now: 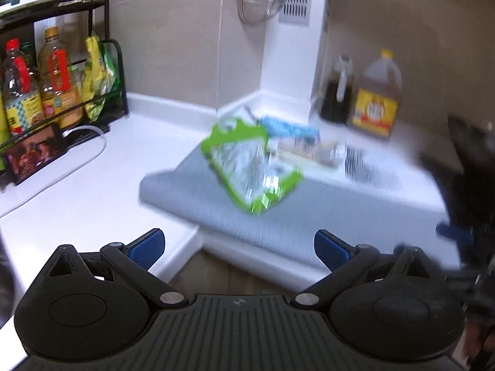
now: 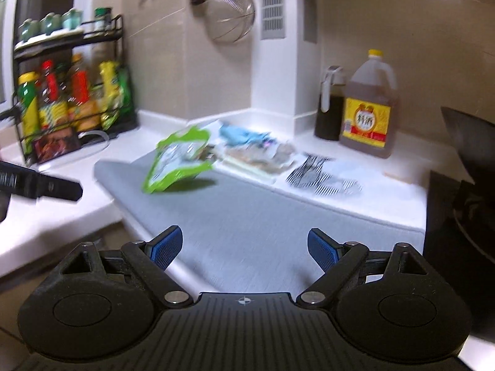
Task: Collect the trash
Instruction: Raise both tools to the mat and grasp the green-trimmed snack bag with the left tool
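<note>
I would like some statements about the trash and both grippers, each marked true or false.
1. The left gripper holds the green wrapper. False: it is open and empty, short of the wrapper.
2. The green wrapper lies on the grey mat. True.
3. The right gripper is shut. False: its jaws stand wide apart.
4. A yellow-capped jug stands beside a dark bottle. True.
5. The strainer lies on the mat. False: it hangs on the wall.

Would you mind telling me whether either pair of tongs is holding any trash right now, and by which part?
Nothing is held. The left tongs and right tongs are both open and empty, short of the crumpled green-edged foil wrapper on the grey mat.
</note>
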The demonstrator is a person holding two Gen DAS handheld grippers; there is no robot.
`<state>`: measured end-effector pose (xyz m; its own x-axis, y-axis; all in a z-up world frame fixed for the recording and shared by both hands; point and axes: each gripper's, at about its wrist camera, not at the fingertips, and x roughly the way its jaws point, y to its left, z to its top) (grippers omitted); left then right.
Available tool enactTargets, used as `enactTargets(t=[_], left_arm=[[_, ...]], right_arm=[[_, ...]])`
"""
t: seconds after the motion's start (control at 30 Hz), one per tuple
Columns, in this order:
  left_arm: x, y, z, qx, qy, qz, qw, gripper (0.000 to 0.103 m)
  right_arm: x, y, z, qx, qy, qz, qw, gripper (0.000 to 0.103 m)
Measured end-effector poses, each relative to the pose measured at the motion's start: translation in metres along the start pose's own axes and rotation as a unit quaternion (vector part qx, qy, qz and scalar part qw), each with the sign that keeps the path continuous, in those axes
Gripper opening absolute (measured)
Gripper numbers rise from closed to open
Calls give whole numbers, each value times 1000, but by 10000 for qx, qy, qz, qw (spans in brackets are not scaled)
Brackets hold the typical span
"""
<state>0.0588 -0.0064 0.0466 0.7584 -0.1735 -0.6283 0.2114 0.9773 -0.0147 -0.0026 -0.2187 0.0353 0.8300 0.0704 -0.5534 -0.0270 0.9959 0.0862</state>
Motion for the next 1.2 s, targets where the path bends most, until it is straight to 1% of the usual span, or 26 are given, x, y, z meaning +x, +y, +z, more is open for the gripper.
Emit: enactTargets(t=[0.13,0.2,0.3,0.37,0.47,0.53,0.6,0.73,0.8,0.83,0.87,0.9,0.93,0.97,1.0,1.03,1.07,1.1,1.13,1.17,1.2], left_arm=[[36,-10,35,-41,27,-107,9999,103],[59,-15,49,-36,135,-151,9998,103],[95,-17,65,-151,337,-188,9991,103],[118,-16,72,-242,484,-204,9983,103],[147,-16,79,-310,663,-221,9971,103],[165,-15,83,-362,781,-207,9961,103],[181,-14,85,-410,887,-181,9950,103],[205,-8,86,-459,1065,-112,9932,103],[217,-6,85,-482,1231,-117,9912,103],[223,-5,84,-489,1356,-106,9895,103],[229,-4,81,-495,1469,-69,9879,103],[232,-3,79,-490,1535,-26,9869,103],[234,-3,77,-439,1520,12,9874,103],[233,-3,75,-351,1482,68,9883,103],[232,-4,75,-303,1471,108,9886,103],[230,-3,75,-346,1436,135,9889,100],[225,-1,75,-452,1391,124,9892,90],[220,2,77,-577,1389,72,9886,83],[216,5,79,-703,1452,14,9869,75],[211,8,81,-826,1500,-6,9852,70],[205,10,83,-916,1449,-11,9852,66]], right_arm=[[29,-13,22,51,-174,-214,9996,91],[47,-22,37,235,-318,-269,9989,91],[80,-37,58,618,-364,-291,9970,93],[108,-48,70,948,-216,-294,9948,93],[147,-62,79,1584,82,-107,9873,93],[169,-66,82,1879,251,20,9819,93],[189,-65,84,2034,424,71,9782,93],[225,-67,81,2355,710,-2,9693,94],[240,-69,76,2512,889,-43,9638,94],[245,-67,74,2511,880,-62,9639,97],[247,-63,73,2396,806,-79,9675,98],[249,-59,74,2248,806,-119,9710,98],[249,-56,74,2132,801,-153,9736,99],[249,-53,73,2055,785,-168,9754,95],[247,-52,73,2011,754,-179,9765,88],[246,-51,72,1977,739,-209,9773,65],[243,-52,71,1982,750,-256,9769,52],[241,-56,70,2071,738,-194,9753,50],[239,-58,69,2138,750,-99,9739,46],[235,-60,68,2182,735,-37,9731,43],[231,-62,67,2219,709,-4,9725,42]])
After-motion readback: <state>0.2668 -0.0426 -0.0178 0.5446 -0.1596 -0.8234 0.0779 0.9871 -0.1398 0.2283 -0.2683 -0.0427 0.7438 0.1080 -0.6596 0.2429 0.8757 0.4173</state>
